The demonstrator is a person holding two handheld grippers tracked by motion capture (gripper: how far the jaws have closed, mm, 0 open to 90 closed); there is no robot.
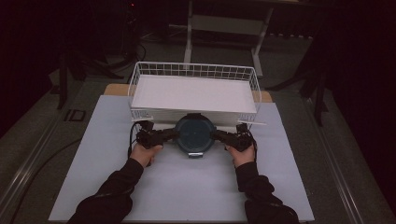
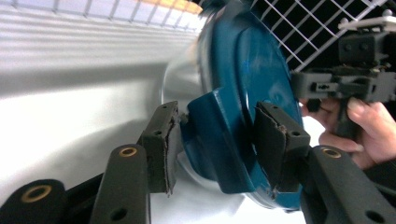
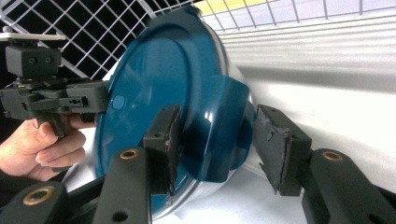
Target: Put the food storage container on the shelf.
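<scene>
A round dark-teal pot with a lid and two side handles sits just in front of the white wire basket. My left gripper reaches in from the left and is shut on the pot's left handle, with both pads against it. My right gripper comes from the right and is shut on the right handle. Its far pad barely touches. Each gripper view looks across the lid to the other hand and its gripper.
The basket has a flat white liner and stands at the back of the white table mat. Its front wall is right behind the pot. Dark floor and a table frame lie beyond.
</scene>
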